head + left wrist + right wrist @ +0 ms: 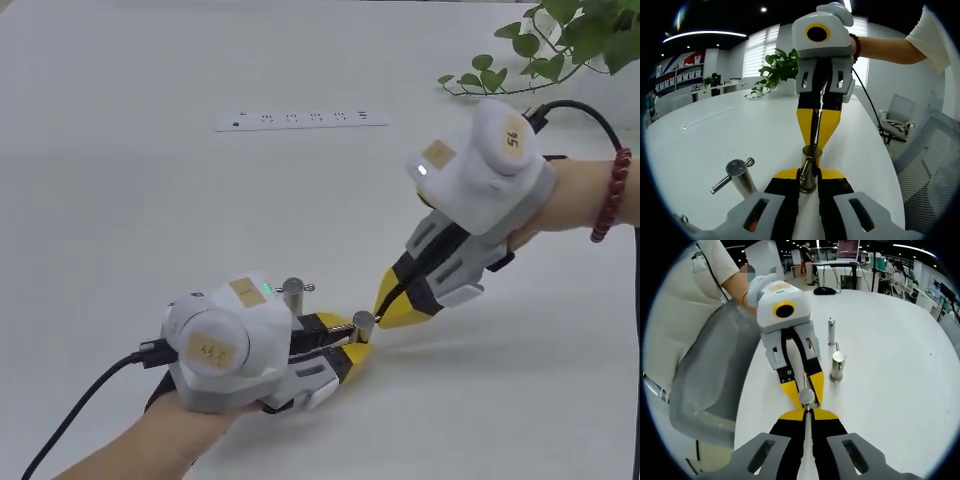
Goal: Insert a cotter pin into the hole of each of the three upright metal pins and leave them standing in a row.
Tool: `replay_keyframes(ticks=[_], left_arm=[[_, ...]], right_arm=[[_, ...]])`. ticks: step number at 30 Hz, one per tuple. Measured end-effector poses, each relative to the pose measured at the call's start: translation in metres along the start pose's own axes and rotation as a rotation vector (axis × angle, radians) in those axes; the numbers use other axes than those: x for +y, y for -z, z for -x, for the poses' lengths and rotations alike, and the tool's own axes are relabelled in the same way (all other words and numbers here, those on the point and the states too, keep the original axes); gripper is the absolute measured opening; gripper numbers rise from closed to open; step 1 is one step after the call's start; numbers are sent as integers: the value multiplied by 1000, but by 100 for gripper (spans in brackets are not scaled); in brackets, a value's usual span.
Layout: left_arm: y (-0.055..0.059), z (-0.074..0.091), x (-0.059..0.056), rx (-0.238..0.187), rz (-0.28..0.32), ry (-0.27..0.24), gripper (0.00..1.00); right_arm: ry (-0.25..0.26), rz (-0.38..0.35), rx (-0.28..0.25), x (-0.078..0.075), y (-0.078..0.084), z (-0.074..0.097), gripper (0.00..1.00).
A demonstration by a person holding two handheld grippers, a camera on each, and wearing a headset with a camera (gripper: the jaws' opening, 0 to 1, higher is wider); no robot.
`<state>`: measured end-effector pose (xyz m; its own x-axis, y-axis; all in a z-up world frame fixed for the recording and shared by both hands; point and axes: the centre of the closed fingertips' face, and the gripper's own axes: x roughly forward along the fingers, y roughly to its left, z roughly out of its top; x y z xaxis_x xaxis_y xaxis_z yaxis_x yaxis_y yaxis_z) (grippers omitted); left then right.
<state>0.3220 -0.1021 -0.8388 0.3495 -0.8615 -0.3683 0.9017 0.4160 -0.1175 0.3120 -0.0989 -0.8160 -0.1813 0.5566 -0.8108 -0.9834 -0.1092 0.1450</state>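
Left claw (pixel 810 176) pinching upright metal pin (pixel 811 159) on tabletop (pixel 890 365). Right claw (pixel 807 416) gripping what seems thin cotter pin (pixel 807 429), tip meeting pin head. Advising: lining cotter level with cross-hole, pushing straight, left bracing pin vertical. Second metal pin (pixel 740 177) standing beside, already cottered.

Desk (pixel 120 230) white. Left gripper (pixel 362 338) and right gripper (pixel 384 306): white bodies, black arms, yellow-tipped fingers (pixel 408 312). Pins (pixel 293 295) and cotter pin (pixel 720 186) silver. Plant (pixel 560 40) green. Power strip (pixel 300 119) white. Bracelet (pixel 612 195) dark red beads. Cables (pixel 80 405) black.
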Motion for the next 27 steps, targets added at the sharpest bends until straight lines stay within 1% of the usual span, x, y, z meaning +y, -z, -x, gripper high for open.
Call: replay_keyframes(ticks=[9, 17, 18, 21, 24, 27], left_arm=[[0, 0, 0, 2, -2, -2, 12], [0, 0, 0, 3, -3, -2, 12], [0, 0, 0, 3, -7, -3, 12], [0, 0, 0, 5, -12, -7, 12], [0, 0, -1, 6, -16, -11, 12], [0, 1, 0, 7, -17, -19, 13]], right_arm=[[1, -11, -10, 1, -1, 0, 5], [6, -36, -19, 2, -2, 0, 5], [8, -53, -23, 2, -2, -1, 6], [8, -75, -25, 2, -2, -4, 9], [17, -92, -27, 1, -3, -5, 14], [27, -98, -40, 1, -5, -5, 15]])
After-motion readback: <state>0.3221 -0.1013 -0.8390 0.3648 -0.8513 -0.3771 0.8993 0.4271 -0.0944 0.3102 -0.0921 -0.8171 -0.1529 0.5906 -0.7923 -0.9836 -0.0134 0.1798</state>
